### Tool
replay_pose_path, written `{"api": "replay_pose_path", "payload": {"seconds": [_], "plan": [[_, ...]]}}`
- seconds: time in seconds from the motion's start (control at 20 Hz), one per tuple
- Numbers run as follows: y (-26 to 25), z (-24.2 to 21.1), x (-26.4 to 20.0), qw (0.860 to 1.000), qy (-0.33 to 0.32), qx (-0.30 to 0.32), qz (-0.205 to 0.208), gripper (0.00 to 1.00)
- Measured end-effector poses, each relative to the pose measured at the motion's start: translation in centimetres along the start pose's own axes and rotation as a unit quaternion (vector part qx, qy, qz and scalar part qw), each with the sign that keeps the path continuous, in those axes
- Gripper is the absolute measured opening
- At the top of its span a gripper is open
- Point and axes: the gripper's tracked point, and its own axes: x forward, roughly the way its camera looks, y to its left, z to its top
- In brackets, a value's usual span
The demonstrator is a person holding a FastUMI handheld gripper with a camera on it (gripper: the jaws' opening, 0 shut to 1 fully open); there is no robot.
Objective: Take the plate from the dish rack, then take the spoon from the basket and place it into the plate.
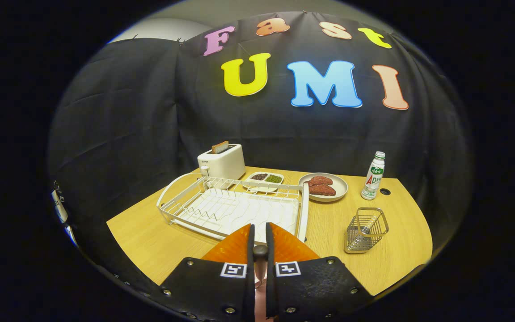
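Gripper [259, 239] fingers pinched together on the orange plate [235, 248], lifted clear of the dish rack [235, 208]. Next, judged: set it down, then fetch spoon from wire basket [365, 230].

The claw [259, 232] points forward, its two fingers [236, 243] almost closed together

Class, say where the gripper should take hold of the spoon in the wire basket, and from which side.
Grip the spoon by its upper end, coming down from above: it seems to lean inside the wire basket, whose walls block the sides and whose top is open. The gripper, fingers shut on nothing, must open first.
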Motion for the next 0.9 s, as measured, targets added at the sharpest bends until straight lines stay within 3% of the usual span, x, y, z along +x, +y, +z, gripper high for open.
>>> {"api": "replay_pose_path", "payload": {"seconds": [0.35, 0.65, 0.9], "plan": [[0.2, -1.4, 0.9, 1.000, 0.024, -0.018, 0.002, 0.14], [-1.3, 0.8, 0.1, 1.000, 0.001, -0.023, -0.007, 0.14], [-4.1, 4.4, -2.0, 0.998, -0.046, -0.021, -0.037, 0.14]]}}
